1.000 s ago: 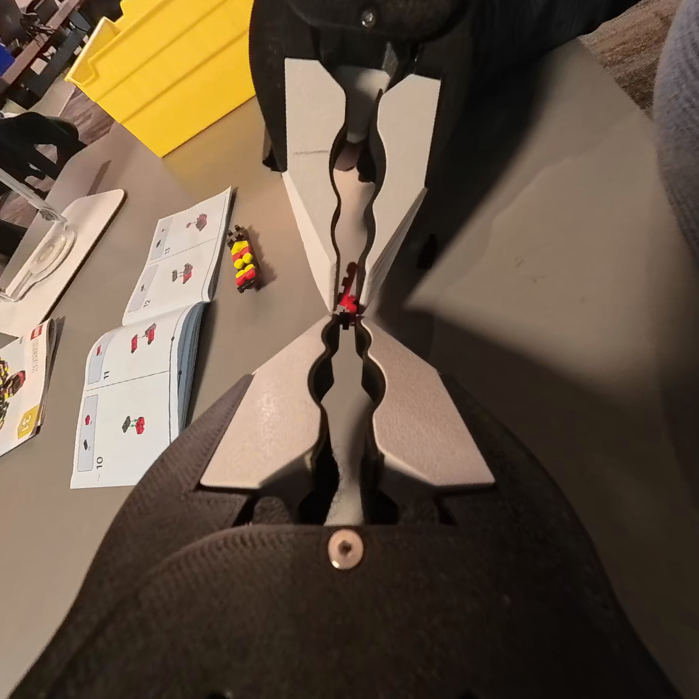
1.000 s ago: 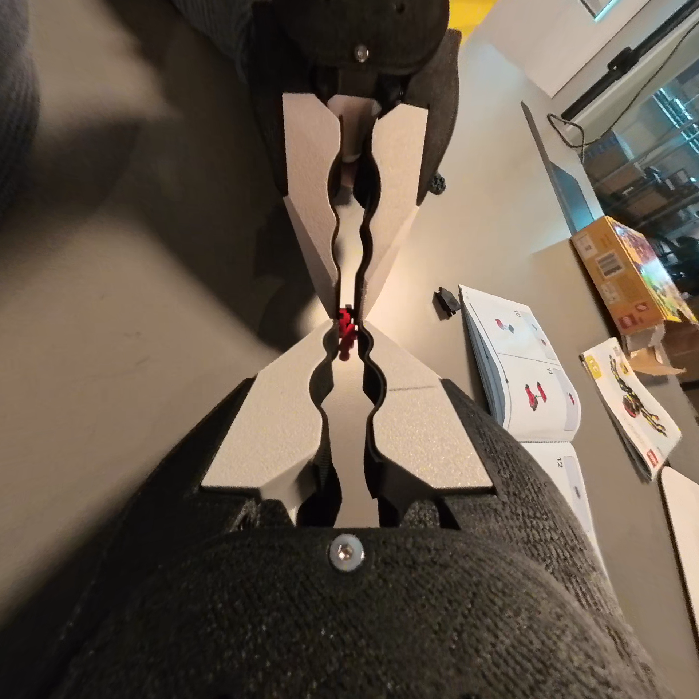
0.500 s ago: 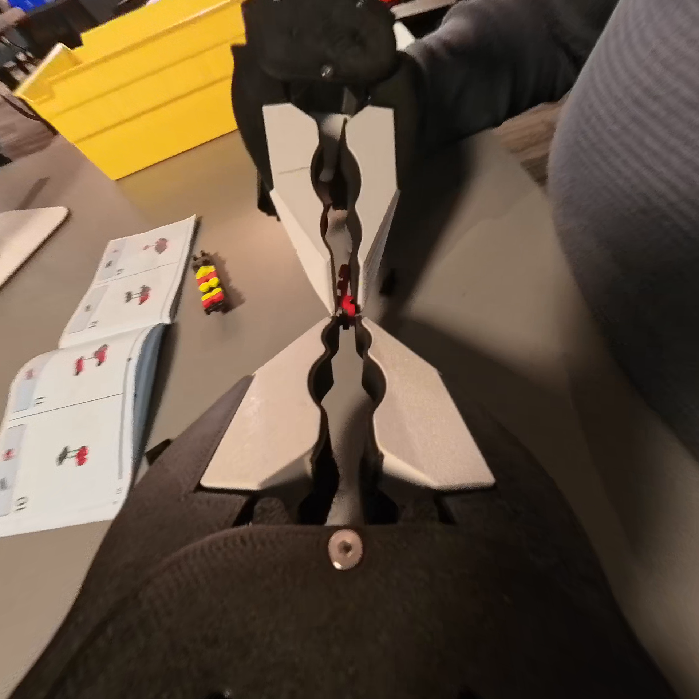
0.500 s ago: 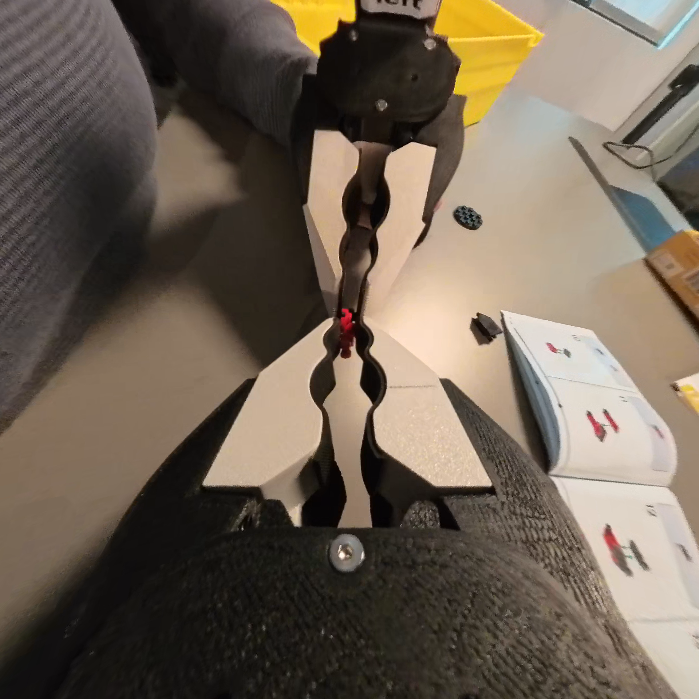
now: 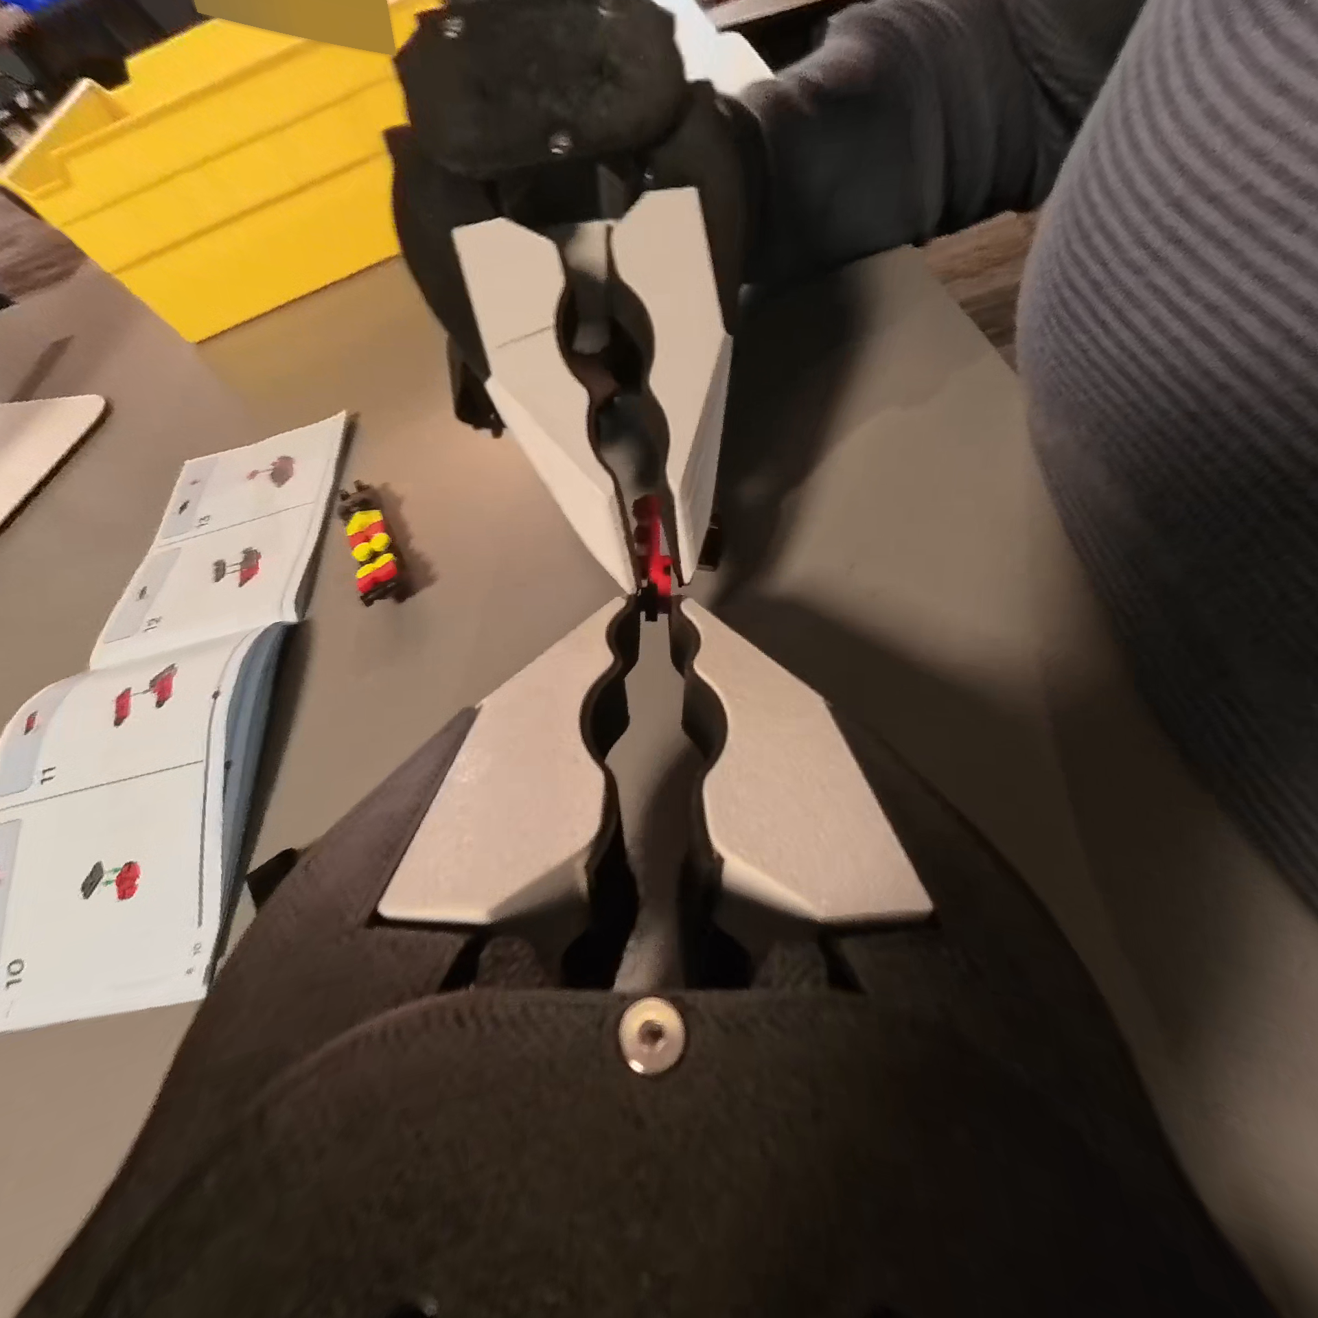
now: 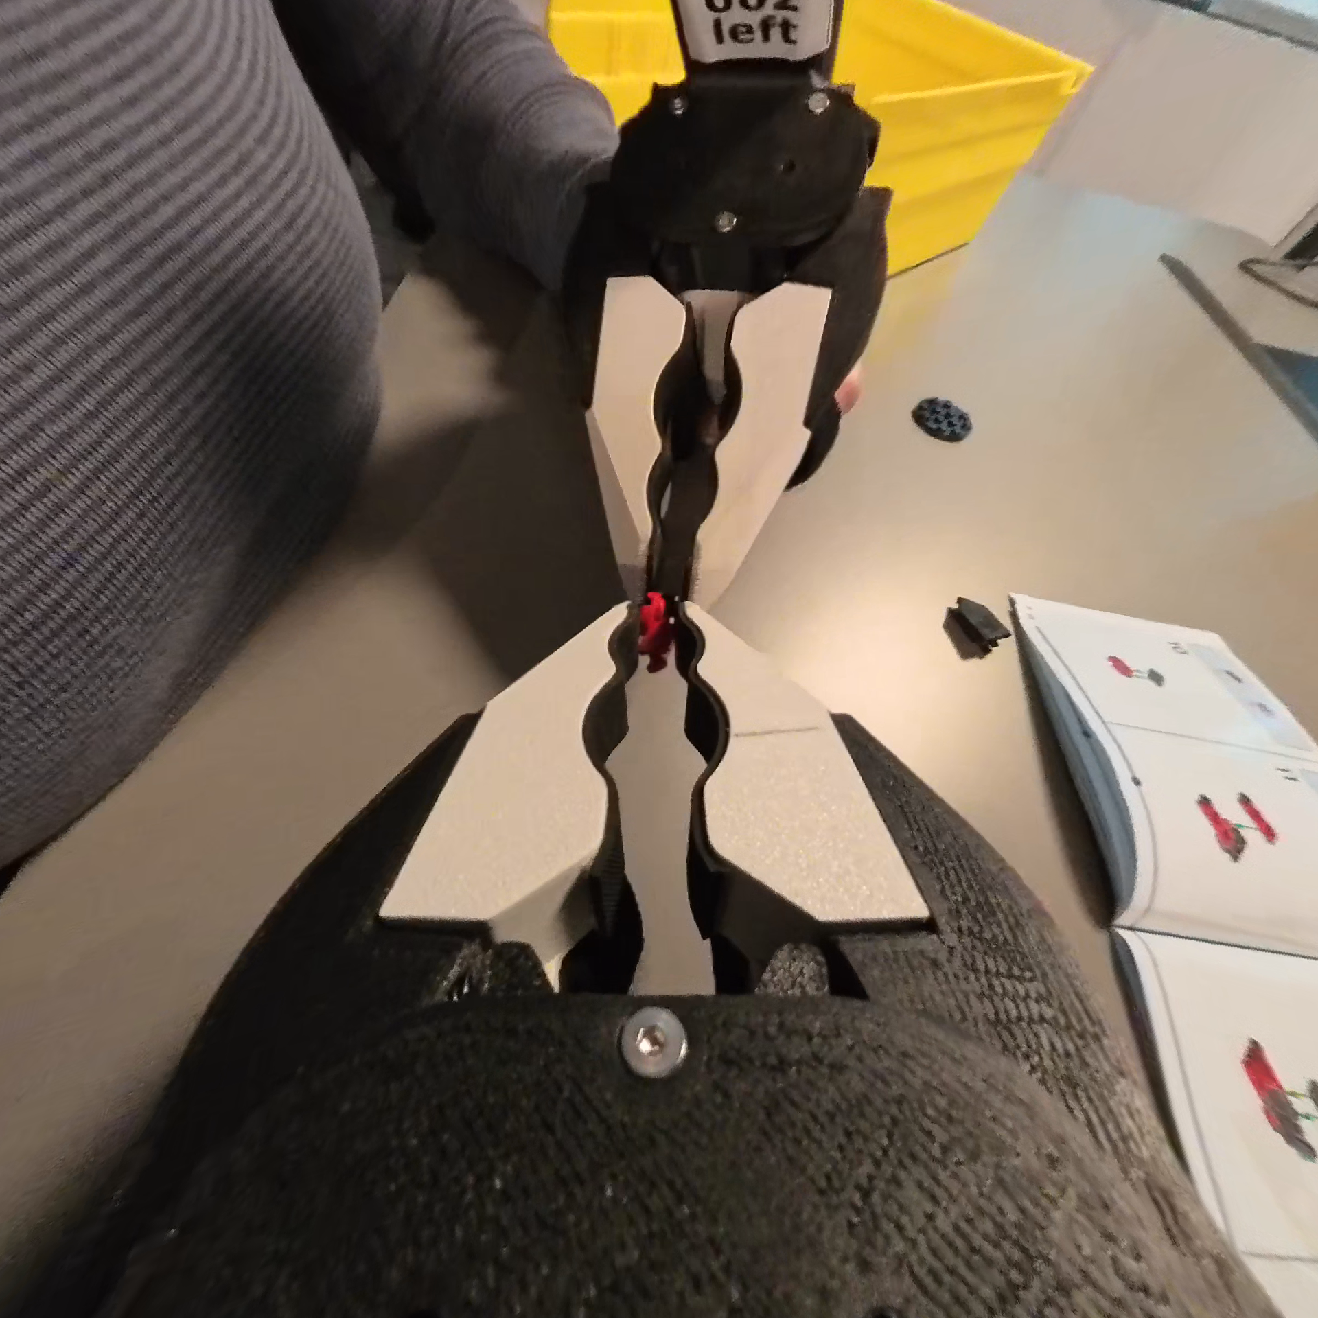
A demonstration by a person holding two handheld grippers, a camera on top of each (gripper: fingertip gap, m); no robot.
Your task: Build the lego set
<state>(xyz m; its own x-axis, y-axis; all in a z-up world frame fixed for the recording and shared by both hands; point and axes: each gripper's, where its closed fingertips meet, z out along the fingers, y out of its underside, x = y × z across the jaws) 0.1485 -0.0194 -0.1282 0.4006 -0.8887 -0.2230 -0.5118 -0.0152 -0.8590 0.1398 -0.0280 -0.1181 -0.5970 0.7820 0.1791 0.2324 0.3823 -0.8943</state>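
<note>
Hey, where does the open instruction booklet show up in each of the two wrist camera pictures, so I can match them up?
Left wrist view: the booklet lies open on the table at the left edge, left of the jaws.
Right wrist view: the booklet lies at the right edge, right of the jaws.
Shared landmark: the yellow bin, at the top of both pictures.

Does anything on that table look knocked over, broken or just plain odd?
Nothing stands out. The two grippers meet tip to tip over the table, pinching a small red piece. A red and yellow assembly lies beside the open booklet, and two loose black pieces wait on the table.
</note>
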